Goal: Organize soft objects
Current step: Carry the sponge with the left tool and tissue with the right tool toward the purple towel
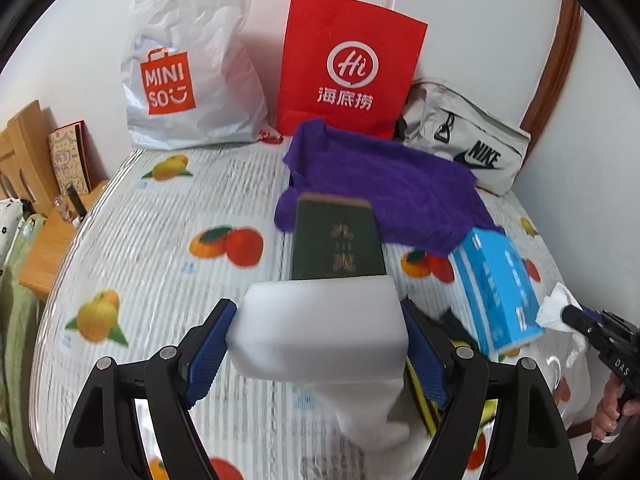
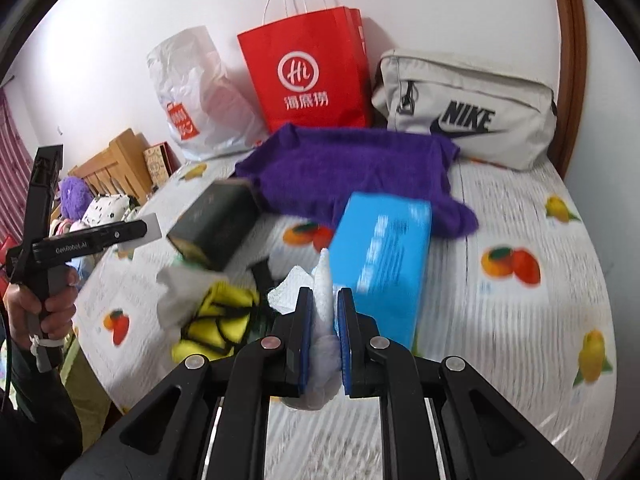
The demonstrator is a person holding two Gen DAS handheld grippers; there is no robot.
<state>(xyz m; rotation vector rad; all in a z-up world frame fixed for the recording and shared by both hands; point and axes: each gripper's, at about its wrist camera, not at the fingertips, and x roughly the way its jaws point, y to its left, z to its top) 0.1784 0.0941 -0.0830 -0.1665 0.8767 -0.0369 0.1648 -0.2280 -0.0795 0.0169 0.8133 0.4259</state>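
**Kid:** What is that white block right up front?

**Me:** It is a white sponge (image 1: 320, 320). The left gripper (image 1: 320, 344) squeezes it from both sides with its blue pads. The jaws stand wide because the sponge is wide.

**Kid:** And the other one?

**Me:** The right gripper (image 2: 325, 336) is clamped tight on a white tissue (image 2: 324, 304). The tissue comes out of the blue tissue box (image 2: 384, 264), and the box hangs tilted just above the bed.

**Kid:** What is on the bed?

**Me:** The bed sheet (image 1: 160, 264) has oranges and lemons printed on it. A purple towel (image 2: 352, 168) lies crumpled in the middle. A dark green box (image 1: 338, 240) sits just beside the towel, behind the sponge. A yellow and black cloth (image 2: 216, 320) lies near the right gripper.

**Kid:** And at the back?

**Me:** A red paper bag (image 1: 348, 68) stands against the wall. A white plastic bag (image 1: 188, 80) is beside it on one side. A grey Nike pouch (image 2: 468, 112) is on the other side, touching the towel's edge.

**Kid:** Who holds the grippers?

**Me:** A person. I can see a hand (image 2: 44, 300) on the left handle.
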